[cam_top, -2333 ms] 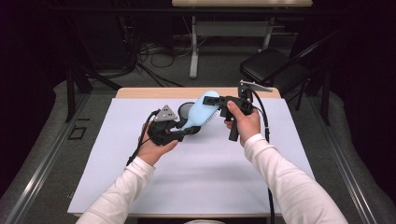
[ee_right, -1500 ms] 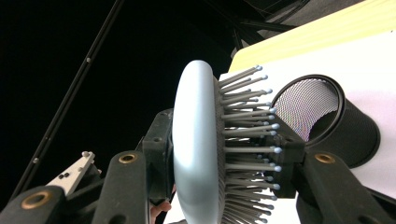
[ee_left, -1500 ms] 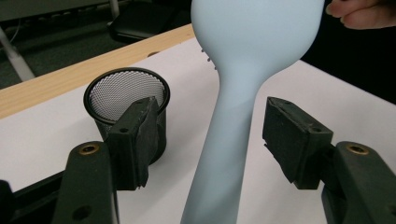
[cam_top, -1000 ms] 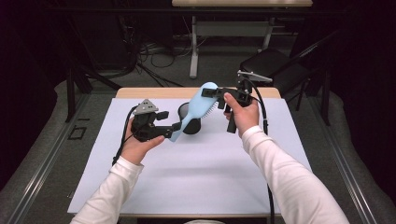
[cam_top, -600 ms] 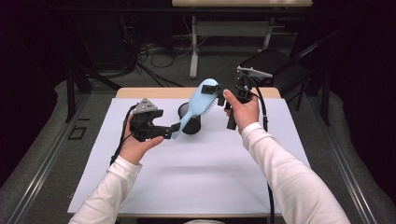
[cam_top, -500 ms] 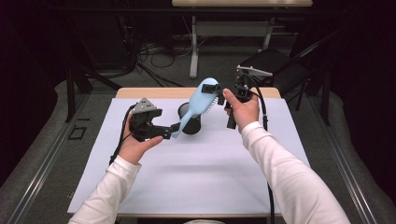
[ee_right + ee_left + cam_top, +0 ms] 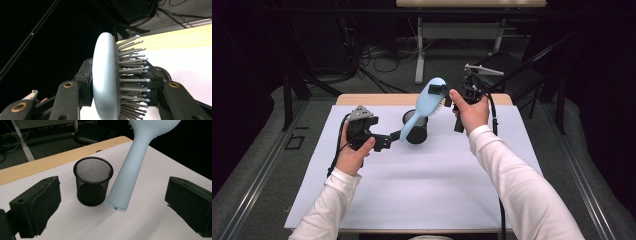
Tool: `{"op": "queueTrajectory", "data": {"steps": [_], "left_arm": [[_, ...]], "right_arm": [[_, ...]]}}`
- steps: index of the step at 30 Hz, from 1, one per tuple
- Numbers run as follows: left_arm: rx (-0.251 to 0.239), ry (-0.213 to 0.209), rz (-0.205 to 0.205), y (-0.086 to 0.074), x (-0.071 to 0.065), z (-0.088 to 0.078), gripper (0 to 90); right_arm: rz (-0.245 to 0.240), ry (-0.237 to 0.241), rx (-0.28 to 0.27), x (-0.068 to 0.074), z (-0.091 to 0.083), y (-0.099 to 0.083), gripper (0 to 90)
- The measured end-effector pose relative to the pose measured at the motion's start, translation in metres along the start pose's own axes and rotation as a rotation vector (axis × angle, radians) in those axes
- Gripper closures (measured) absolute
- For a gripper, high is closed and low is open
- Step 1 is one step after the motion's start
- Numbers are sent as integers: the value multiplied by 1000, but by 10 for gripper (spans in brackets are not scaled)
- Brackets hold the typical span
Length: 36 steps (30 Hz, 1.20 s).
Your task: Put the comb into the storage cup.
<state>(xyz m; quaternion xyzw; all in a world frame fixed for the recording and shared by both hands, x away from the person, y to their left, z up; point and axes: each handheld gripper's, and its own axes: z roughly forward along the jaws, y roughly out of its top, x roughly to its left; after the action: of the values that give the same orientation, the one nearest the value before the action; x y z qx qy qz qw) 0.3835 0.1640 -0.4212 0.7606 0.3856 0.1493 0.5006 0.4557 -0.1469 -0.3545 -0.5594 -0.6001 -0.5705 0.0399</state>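
Two hand-held grippers worked over a white table (image 7: 412, 195): the right gripper (image 7: 447, 96) was clamped on the head of a pale blue hairbrush (image 7: 424, 106) held in the air, while the left gripper (image 7: 388, 140) had just been opening and now stood with its jaws wide, the brush handle between them but untouched. A black mesh cup (image 7: 92, 181) stood upright on the table just beside and below the handle's tip. To do this well, the right hand likely needed to keep its grip firm, centre the handle over the cup's mouth and lower it straight — the light cup could tip if nudged.
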Motion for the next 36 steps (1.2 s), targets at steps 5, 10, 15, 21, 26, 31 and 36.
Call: {"op": "queueTrajectory", "data": {"steps": [5, 10, 15, 21, 26, 31, 36], "left_arm": [[-17, 2, -16, -2, 4, -1, 5], [-27, 0, -31, -4, 6, -2, 4], [-22, 1, -16, -4, 4, -3, 5], [-21, 2, -12, -5, 4, -4, 5], [-14, -7, -15, -7, 5, -3, 4], [-13, -11, -18, -8, 6, -3, 5], [-8, -8, -20, -9, 7, -4, 5]], "right_arm": [[-23, -18, -8, 3, 1, 4, 519], [-56, -42, -19, 7, 2, 8, 519], [-76, -54, -28, 10, 3, 11, 518], [-108, -69, -34, 14, 4, 14, 517], [-116, -85, -50, 15, 3, 19, 518], [-127, -100, -64, 14, 2, 22, 517], [-139, -123, -78, 13, 2, 26, 517]]}}
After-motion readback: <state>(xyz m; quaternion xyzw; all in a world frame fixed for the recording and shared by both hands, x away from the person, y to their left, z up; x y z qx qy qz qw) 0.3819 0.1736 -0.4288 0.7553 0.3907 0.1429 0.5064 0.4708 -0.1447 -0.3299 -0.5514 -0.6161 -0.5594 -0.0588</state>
